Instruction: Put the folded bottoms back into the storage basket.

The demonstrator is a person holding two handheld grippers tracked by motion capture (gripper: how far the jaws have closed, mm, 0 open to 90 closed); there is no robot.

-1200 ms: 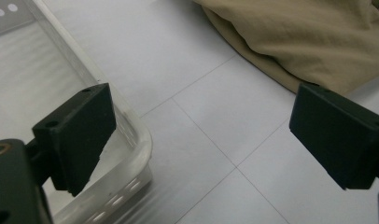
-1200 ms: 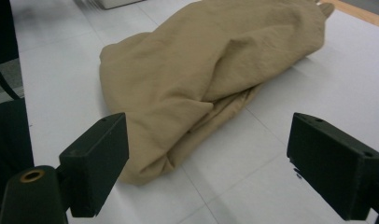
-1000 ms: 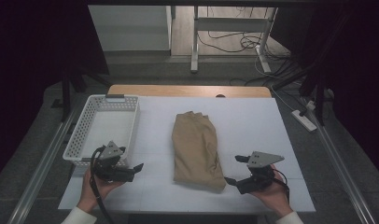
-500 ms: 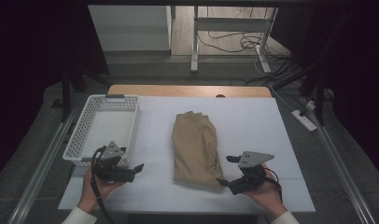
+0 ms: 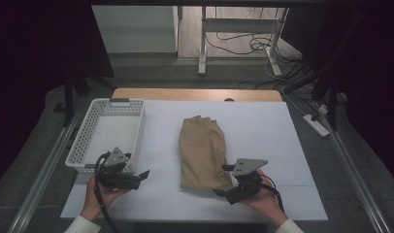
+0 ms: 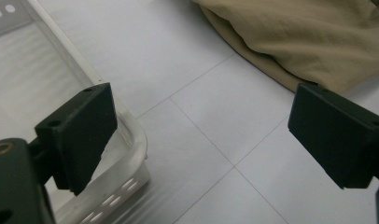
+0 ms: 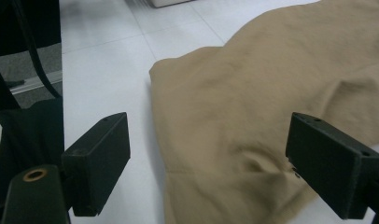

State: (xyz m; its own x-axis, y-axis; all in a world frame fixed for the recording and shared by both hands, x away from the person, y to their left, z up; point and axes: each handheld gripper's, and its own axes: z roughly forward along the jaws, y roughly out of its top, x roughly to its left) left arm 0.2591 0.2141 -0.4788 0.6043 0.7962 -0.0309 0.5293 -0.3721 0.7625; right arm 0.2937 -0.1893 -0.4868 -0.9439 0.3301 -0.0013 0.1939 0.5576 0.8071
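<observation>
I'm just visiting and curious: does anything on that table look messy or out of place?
Nothing stands out. The folded tan garment lies flat mid-table, slightly rumpled, and the white basket sits upright at the left, nothing inside.

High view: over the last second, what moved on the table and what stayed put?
The right gripper slid left and slightly toward the person, from beside the folded tan cloth garment to its near right corner, jaws open with the cloth between them, nothing gripped yet. The left gripper stayed open by the near end of the white perforated plastic basket. Garment and basket did not shift.
</observation>
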